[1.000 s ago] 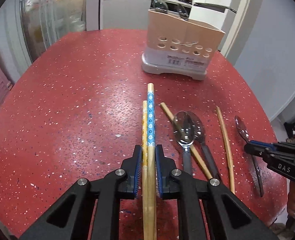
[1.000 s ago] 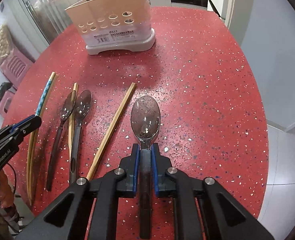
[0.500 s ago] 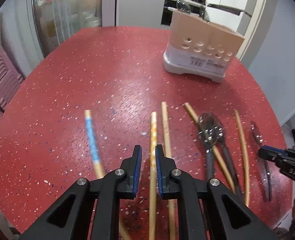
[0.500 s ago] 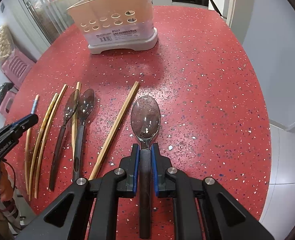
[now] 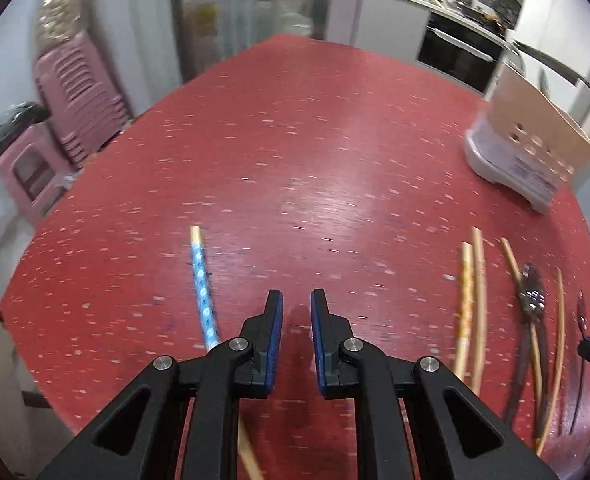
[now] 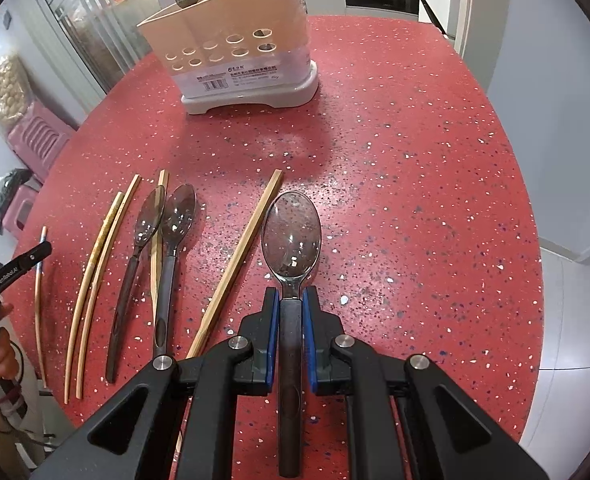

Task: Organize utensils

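Spoon [image 6: 291,236] clamped by its handle in the right hand-held gripper [image 6: 291,304], bowl jutting ahead over the red tabletop [image 6: 415,200]. Left hand-held gripper [image 5: 296,304] opening, nothing between its jaws, blue-patterned chopstick [image 5: 201,280] just left of it.

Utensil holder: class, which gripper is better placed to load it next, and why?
The right. The right gripper is shut on a spoon and points toward the utensil holder. The left gripper has opening jaws with nothing between them.
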`<state>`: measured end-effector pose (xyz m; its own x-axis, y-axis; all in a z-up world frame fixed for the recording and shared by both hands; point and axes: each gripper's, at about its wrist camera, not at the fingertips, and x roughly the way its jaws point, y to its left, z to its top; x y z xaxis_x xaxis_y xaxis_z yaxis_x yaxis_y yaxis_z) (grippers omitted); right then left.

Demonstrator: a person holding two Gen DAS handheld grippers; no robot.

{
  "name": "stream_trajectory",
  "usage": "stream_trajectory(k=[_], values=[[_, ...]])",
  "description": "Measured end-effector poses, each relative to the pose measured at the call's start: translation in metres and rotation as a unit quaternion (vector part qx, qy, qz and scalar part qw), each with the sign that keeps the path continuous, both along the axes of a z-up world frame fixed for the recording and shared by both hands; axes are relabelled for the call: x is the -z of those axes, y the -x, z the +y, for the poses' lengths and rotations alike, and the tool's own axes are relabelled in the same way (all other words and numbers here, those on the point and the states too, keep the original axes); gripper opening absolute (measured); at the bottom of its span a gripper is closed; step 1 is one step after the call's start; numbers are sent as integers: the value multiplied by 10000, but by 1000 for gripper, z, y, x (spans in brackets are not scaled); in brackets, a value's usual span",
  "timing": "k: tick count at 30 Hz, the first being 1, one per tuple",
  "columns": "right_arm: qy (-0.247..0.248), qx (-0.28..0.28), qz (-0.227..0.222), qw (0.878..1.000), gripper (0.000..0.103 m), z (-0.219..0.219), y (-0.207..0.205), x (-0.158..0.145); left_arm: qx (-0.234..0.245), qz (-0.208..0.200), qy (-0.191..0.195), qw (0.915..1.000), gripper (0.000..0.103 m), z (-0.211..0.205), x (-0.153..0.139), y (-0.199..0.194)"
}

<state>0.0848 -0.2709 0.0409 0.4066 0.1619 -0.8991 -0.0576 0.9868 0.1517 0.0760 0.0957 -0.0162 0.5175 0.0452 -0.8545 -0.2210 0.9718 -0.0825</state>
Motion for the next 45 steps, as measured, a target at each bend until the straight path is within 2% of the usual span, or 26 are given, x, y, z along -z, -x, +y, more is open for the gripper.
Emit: stream_trajectory(k=[1,3,5,11,17,18,20,21,22,28,31,38,45], values=[[-14,0,1,10000,13,0,0,0,-79,0,12,10000,67,7,1,2],[-31,1,7,10000,13,0,0,1,-279,-99,-64,9995,103,19,-1,6],[-34,5,14,10000,13,0,-1,1,-366,-150,-189,9990,103,29,-3,8],[-62,-18,34,10000,13,3,-4,3,-530,311,-41,9981,102,42,16,9],[-43,-63,58,10000,13,5,-5,5,-411,500,-182,9977,94,31,22,3],[-47,-58,57,10000,13,5,-5,5,-385,495,-181,9979,87,29,21,4],[-62,-65,52,9999,13,5,-5,4,-253,448,-211,9985,66,25,17,3],[-64,-71,49,9999,13,5,-5,4,-158,428,-202,9988,42,22,16,2],[-66,-83,43,9999,13,6,-5,4,-102,435,-196,9988,35,21,15,2],[-160,-158,-59,9997,13,5,-5,-4,239,194,138,9994,33,7,10,4],[-277,-186,-146,9993,13,2,-6,-9,340,-66,378,9987,33,-1,1,5],[-642,-253,-496,9964,13,-5,-13,-35,583,-651,705,9937,33,-18,-34,-1],[-896,-350,-1012,9902,13,-9,-26,-71,808,-1177,1059,9841,33,-33,-73,-16]])
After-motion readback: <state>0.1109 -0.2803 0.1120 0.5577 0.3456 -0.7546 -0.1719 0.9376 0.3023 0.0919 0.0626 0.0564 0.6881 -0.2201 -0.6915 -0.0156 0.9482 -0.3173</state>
